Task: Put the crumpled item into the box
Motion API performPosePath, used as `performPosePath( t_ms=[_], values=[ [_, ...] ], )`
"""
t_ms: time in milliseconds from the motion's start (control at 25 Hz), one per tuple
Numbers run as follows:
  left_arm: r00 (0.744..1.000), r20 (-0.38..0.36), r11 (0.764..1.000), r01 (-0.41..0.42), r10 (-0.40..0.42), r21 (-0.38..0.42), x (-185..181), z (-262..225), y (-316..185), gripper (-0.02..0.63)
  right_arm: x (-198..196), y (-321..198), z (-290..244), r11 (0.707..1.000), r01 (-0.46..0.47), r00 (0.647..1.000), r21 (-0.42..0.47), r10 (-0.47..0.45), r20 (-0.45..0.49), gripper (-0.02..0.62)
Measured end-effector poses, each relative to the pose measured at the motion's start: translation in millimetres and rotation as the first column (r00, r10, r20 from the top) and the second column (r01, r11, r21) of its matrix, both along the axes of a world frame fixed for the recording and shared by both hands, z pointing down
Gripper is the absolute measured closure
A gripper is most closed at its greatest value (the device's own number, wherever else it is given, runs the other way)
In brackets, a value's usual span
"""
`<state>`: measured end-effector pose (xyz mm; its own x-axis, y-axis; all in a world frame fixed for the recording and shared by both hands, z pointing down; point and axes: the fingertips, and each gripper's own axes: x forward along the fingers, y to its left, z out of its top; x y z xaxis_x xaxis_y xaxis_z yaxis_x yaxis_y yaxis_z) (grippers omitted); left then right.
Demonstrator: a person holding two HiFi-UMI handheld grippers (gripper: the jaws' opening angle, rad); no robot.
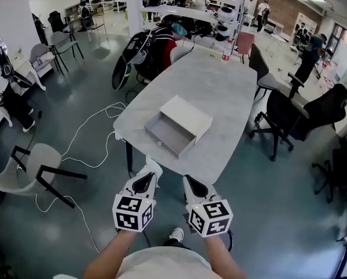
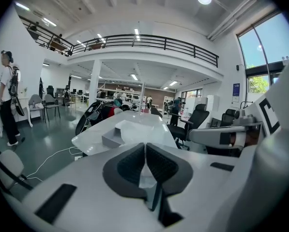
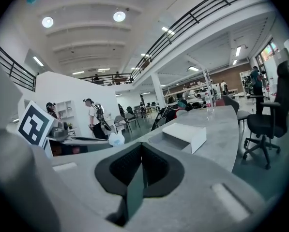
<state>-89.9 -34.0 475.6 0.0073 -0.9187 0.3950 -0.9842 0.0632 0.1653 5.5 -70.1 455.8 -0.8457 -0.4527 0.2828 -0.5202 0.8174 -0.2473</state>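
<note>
Left hand-held gripper tight around crumpled item

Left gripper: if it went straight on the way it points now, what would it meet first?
Probably the box on the table: the left gripper, shut on the crumpled item, points across the near edge at its open grey tray. Height is unclear, so the table edge could come first.

head cam: steep down, over table | L/R cams: low, fwd | all share box
</note>
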Motion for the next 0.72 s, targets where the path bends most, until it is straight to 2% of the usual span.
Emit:
performPosePath(
  t_ms=[240,720],
  values=[
    [1.000,-0.002,0.999,0.028,-0.028,-0.016,2.5,6.0,-36.4,0.591,-2.3,-34.7,2.7,0.999,0.037,0.999,-0.010,-0.037,0.002,0.591],
    [0.999,0.012,0.998,0.047,-0.046,-0.036,-3.8,12.7,-64.7,0.591,-11.7,-65.9,4.7,0.997,0.070,0.998,-0.016,-0.070,0.010,0.591]
  ],
)
